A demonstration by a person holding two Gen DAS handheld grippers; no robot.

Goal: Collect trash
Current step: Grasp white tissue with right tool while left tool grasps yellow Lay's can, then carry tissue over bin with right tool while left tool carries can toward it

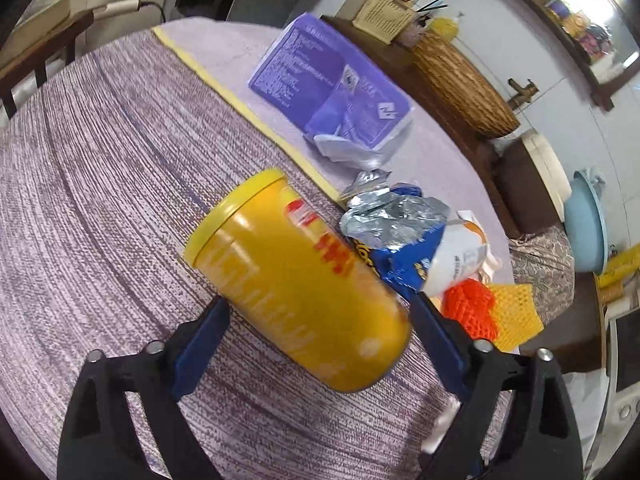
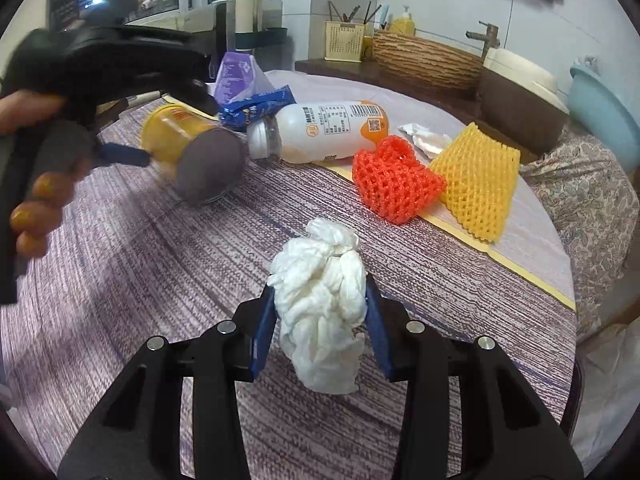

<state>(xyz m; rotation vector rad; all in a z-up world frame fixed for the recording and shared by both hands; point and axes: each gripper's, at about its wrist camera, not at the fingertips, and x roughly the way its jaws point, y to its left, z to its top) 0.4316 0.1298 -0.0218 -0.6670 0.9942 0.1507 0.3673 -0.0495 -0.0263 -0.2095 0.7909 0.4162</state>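
Note:
My left gripper (image 1: pixel 320 308) is shut on a yellow can (image 1: pixel 296 280) with a yellow lid, held tilted above the table; it also shows in the right wrist view (image 2: pixel 188 148), motion-blurred. My right gripper (image 2: pixel 320 300) is shut on a crumpled white tissue (image 2: pixel 320 308) above the woven purple mat (image 2: pixel 160 260). On the table lie a crumpled blue snack bag (image 1: pixel 396 232), a white drink bottle (image 2: pixel 324 130), a red foam net (image 2: pixel 394 180), a yellow foam net (image 2: pixel 476 184), a purple packet (image 1: pixel 332 84) and a small white tissue (image 2: pixel 424 138).
A woven basket (image 2: pixel 424 60), a cream utensil holder (image 2: pixel 344 40), a tap (image 2: pixel 486 38) and a blue basin (image 2: pixel 604 112) stand behind the table. A wooden chair (image 1: pixel 40 64) is at the far left. The table's edge drops off on the right.

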